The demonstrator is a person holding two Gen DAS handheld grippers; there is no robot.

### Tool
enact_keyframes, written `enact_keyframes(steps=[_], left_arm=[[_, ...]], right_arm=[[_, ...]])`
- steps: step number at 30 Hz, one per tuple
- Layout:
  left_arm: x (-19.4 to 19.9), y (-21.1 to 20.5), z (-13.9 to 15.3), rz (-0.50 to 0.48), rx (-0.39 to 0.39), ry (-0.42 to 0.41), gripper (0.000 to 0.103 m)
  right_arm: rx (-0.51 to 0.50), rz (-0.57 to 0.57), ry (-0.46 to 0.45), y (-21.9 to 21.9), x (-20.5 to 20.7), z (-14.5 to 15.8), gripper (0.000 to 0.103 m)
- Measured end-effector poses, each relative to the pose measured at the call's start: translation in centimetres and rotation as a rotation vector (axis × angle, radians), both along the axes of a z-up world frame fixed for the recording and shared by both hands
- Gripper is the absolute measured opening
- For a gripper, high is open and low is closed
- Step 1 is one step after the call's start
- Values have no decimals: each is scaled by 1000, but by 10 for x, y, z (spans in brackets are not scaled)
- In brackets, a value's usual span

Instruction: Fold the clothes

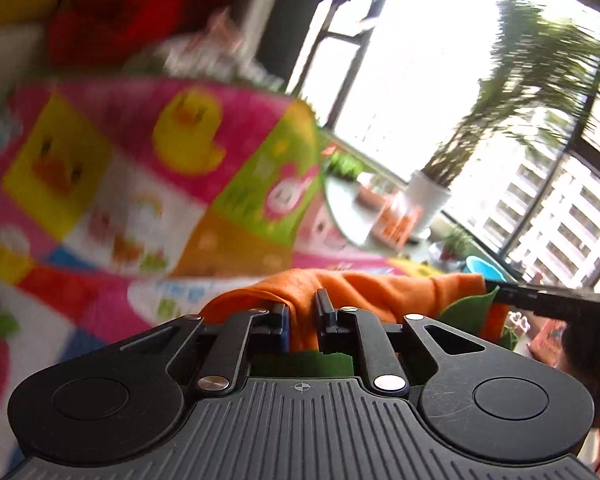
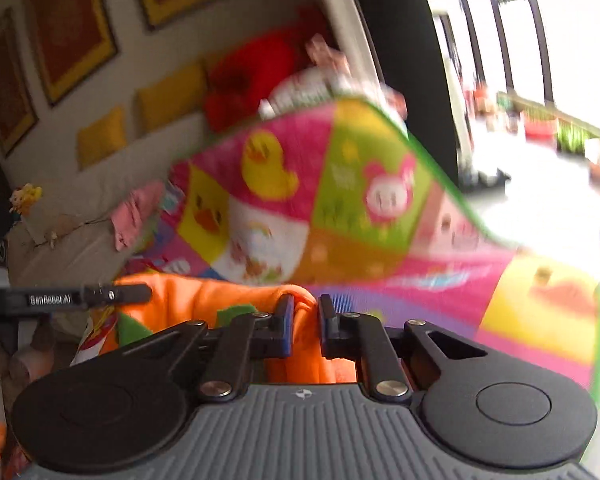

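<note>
While both tools were lifted off the mat, each one pinched a bit of the same orange cloth (image 1: 364,284). The left gripper (image 1: 302,312) had its two fingers close together with an orange fold squeezed between them, and the right gripper (image 2: 303,316) held another orange fold the same way. The cloth had green felt patches (image 1: 468,314) on it and hung between the two tools, so it looked as if it was being held up to spread or turn it for a fold. How far the folding had got could not be told. Just behind lay a bright play mat (image 2: 340,208) with yellow ducks and a pink pig. Farther off stood a red cushion (image 2: 248,80), a potted palm (image 1: 428,196) and big windows (image 1: 420,60).
</note>
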State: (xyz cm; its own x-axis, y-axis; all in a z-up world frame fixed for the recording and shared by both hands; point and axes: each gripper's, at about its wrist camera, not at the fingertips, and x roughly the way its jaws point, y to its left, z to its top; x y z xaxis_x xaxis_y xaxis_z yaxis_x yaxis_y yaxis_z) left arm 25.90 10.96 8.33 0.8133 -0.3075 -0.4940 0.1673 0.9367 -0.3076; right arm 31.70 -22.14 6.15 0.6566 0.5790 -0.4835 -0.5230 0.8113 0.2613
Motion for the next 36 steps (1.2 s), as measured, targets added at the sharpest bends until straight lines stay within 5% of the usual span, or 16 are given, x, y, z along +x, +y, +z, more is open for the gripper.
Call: enact_keyframes(steps=[5,10,12,16,17,20,24,26,29,31,36], left_arm=[[-56,-14,-15,-57,74,24,14],[-92,-18,-48,-85,146,106,14],[-89,-16,-48,-87,126,111,14],[-84,-12,-46,-91,87,122,14],[-83,-11,-46,-92,77,124,14],[-79,-8,-45,-95,48,132,18],[-71,-8,-39,-124,3,135,31],[-56,-9,-33,-123,12,128,56],[-19,-1,-30,-96,59,109,66],[12,3,-32,-139,140,96,87],[67,6,-56,-217,220,143,89]], right_arm=[[-160,64,-161,-4,-80,1,11],[-221,144,-102,-6,-136,-29,11],[-244,147,-45,-7,-144,-41,11],[-266,114,-85,-14,-147,-28,19],[-269,105,-109,-13,-143,-21,35],[-296,136,-188,1,-124,-8,64],[-358,197,-175,32,-73,-9,74],[-375,176,-154,43,-46,-15,76],[-337,156,-77,49,-3,-24,78],[-319,160,-28,49,20,-31,79],[-302,230,108,48,58,-56,79]])
